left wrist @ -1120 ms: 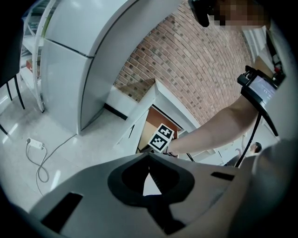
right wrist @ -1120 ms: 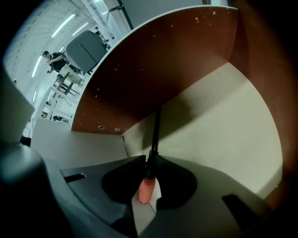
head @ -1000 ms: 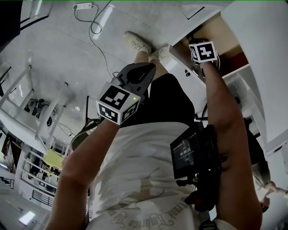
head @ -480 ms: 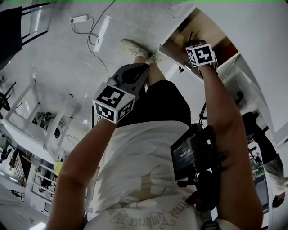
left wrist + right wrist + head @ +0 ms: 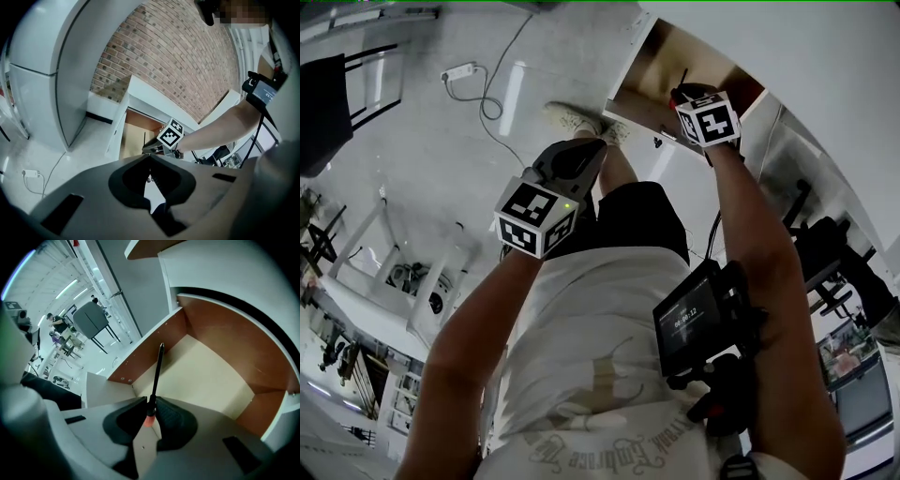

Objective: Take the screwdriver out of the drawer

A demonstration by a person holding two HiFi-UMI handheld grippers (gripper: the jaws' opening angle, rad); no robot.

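The right hand-held gripper (image 5: 151, 405) is clamped on the screwdriver (image 5: 157, 371) near its reddish handle. The dark shaft sticks out past the jaws, above the open drawer (image 5: 220, 333). The left hand-held gripper (image 5: 150, 158) has its jaws together and holds nothing.

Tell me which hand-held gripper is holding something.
The right hand-held gripper, clamped on the slim black-shafted screwdriver over the open wooden drawer; the left hand-held gripper holds nothing.
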